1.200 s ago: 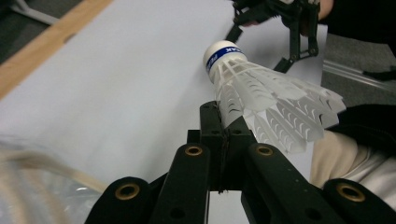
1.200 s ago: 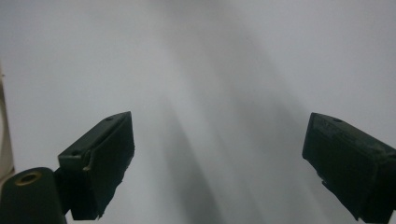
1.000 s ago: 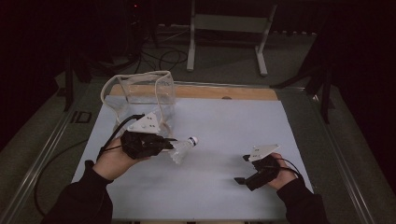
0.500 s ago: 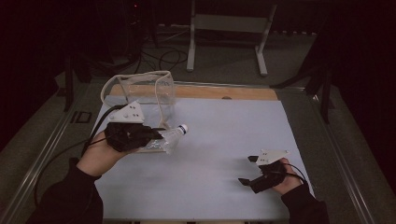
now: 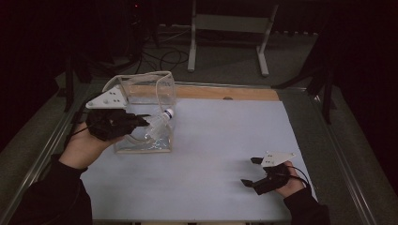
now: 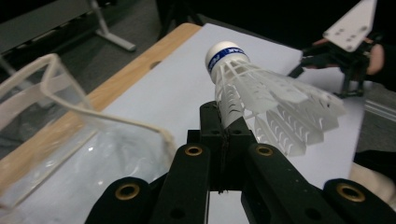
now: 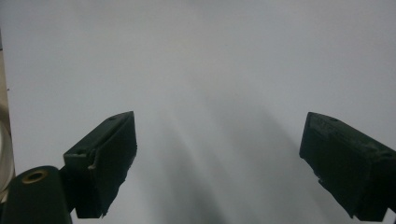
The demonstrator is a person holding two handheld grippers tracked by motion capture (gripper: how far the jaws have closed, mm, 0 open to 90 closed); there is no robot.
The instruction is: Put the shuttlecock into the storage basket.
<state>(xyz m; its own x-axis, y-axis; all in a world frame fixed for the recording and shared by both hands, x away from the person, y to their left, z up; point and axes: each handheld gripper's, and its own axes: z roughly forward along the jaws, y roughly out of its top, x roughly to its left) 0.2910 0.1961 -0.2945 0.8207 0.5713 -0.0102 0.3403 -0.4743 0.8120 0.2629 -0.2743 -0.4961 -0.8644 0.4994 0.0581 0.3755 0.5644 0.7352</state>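
A white plastic shuttlecock [image 5: 157, 123] [image 6: 261, 93] with a blue-banded cork is pinched by its skirt in my left gripper [image 5: 141, 121] [image 6: 224, 128], whose jaws are shut on it. It hangs in the air in front of a clear plastic box [image 5: 148, 101] [image 6: 56, 121] at the table's left, cork pointing away and to the right. My right gripper [image 5: 249, 171] [image 7: 217, 158] rests low over the white table sheet [image 5: 220, 140] near the front right, jaws wide open with nothing between them.
A wooden strip [image 5: 225, 92] runs along the table's far edge behind the box. Metal rails [image 5: 342, 154] border the table left and right. A stand's legs [image 5: 225, 33] and cables lie on the dark floor beyond.
My left gripper has lifted the shuttlecock off the sheet and carried it left and away, up to the clear box. The right hand has drifted slightly toward the near edge.
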